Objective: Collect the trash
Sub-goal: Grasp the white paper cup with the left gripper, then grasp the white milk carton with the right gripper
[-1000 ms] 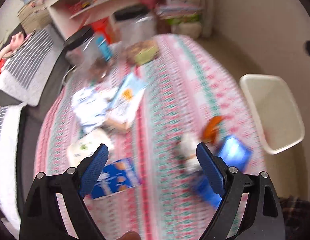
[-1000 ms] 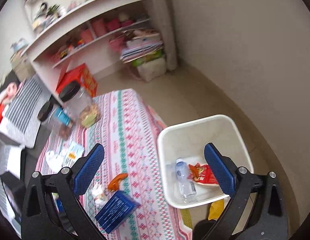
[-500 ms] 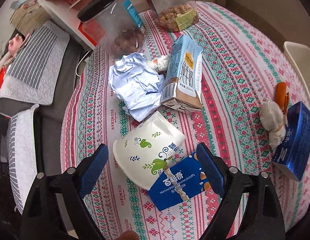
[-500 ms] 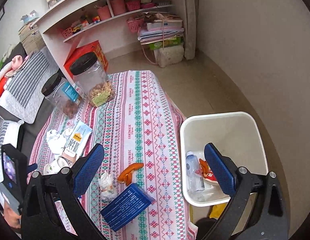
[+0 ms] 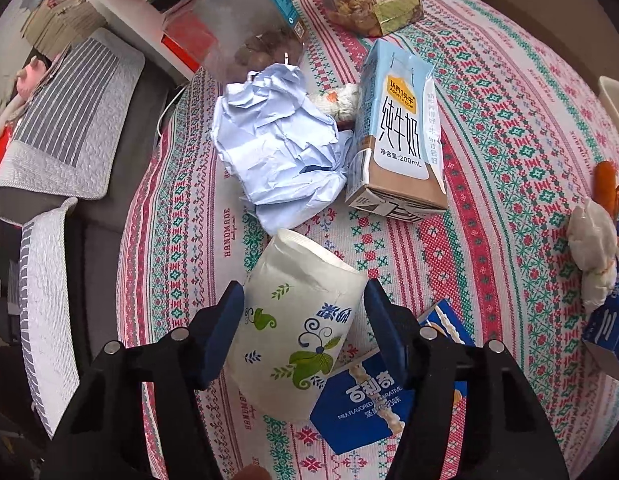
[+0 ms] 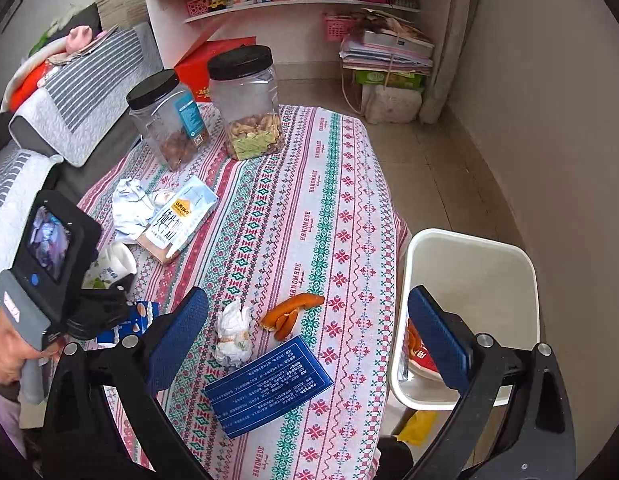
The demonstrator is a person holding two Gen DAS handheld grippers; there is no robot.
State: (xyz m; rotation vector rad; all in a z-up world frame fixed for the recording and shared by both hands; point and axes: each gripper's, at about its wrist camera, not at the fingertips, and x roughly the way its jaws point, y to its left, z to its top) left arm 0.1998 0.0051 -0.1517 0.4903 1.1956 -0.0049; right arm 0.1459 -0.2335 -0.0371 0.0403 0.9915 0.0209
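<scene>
The left gripper (image 5: 303,320), fingers apart, straddles the paper cup (image 5: 297,320) lying tipped with its mouth pointing away, while the right gripper (image 6: 309,340) hangs open farther off.

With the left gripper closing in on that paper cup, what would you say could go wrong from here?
The paper cup lies on its side between the open left gripper fingers; being thin, it may crush or slip out when squeezed. It rests against the blue biscuit box, so the right-hand finger could catch or drag that box. The bin stands off the table's far side, so a weak grip might drop the cup during the carry.
</scene>
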